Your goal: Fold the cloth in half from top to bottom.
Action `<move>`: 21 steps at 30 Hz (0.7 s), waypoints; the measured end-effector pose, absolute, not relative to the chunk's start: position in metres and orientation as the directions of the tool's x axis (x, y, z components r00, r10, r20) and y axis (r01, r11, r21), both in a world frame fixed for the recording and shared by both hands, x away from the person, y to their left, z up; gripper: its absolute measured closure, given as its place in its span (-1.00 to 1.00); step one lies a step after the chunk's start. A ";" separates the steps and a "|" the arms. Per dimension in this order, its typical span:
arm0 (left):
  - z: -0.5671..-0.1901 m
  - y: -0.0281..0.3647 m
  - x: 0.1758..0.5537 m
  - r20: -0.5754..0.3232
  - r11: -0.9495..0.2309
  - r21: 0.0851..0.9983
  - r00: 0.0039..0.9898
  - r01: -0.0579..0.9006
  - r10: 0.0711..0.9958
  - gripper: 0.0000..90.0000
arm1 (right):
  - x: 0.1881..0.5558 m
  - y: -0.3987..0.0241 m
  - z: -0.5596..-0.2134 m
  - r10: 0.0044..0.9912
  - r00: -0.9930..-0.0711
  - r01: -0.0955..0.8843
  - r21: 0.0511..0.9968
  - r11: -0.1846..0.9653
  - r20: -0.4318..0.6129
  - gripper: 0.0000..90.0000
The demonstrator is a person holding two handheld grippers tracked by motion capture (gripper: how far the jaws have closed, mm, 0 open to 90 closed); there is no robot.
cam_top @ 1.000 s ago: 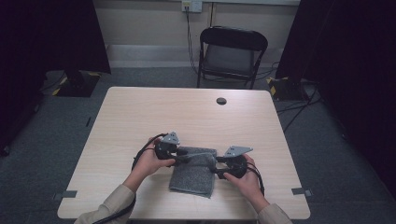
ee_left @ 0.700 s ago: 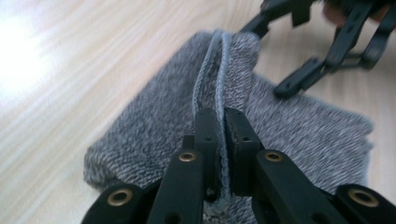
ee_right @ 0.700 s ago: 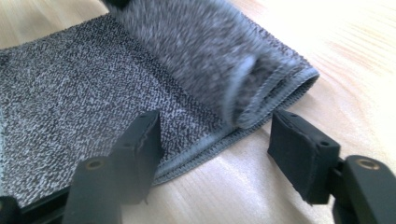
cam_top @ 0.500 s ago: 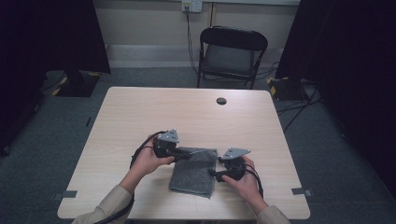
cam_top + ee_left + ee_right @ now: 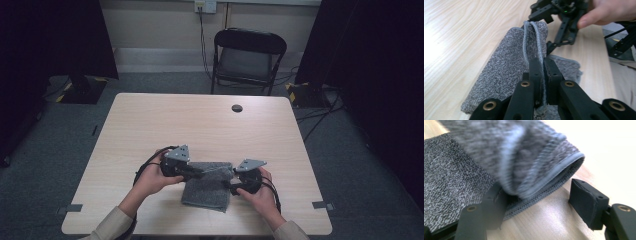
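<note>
A grey knitted towel [image 5: 207, 192] lies folded near the front edge of the table [image 5: 200, 125], between my two grippers. My left gripper [image 5: 541, 75] is shut on the towel's [image 5: 506, 65] hemmed edge and holds that edge lifted off the wood; in the high view it [image 5: 199, 172] reaches in from the left. My right gripper [image 5: 541, 205] has just been opening: its jaws stand wide apart around a hanging fold of the towel [image 5: 536, 157], and the right pad [image 5: 587, 201] is clear of the cloth. The right gripper [image 5: 228, 186] sits at the towel's right side.
A small black round object [image 5: 237, 108] lies near the table's far edge. A black folding chair [image 5: 248, 55] stands behind the table. Bare wood stretches to the left, right and far side of the towel.
My left gripper has closed on the towel's edge and risen a little, lifting it. The right hand has stayed in place while its jaws spread wider.
</note>
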State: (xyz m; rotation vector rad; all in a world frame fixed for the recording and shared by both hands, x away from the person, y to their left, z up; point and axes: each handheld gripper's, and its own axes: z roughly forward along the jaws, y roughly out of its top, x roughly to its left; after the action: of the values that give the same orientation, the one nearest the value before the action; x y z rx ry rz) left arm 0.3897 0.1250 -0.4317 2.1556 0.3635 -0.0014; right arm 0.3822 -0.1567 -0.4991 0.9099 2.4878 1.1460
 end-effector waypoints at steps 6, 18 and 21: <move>-0.434 0.129 0.378 -0.139 -0.538 0.805 0.960 0.252 0.241 0.91 | 0.383 -0.157 -0.499 0.637 -0.770 0.437 0.753 0.493 0.029 -0.34; -0.462 0.125 0.365 -0.163 -0.605 0.749 0.960 0.272 0.229 0.84 | 0.384 -0.155 -0.499 0.645 -0.764 0.439 0.751 0.493 0.023 -0.36; -0.467 0.122 0.367 -0.164 -0.622 0.735 0.961 0.271 0.225 0.85 | 0.385 -0.154 -0.499 0.656 -0.755 0.443 0.751 0.489 0.018 -0.37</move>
State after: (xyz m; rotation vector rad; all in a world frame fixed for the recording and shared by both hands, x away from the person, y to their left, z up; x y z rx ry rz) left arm 0.3670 0.1221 -0.4668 2.2642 0.3461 -0.0706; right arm 0.3853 -0.1536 -0.4994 0.9335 2.4669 1.1262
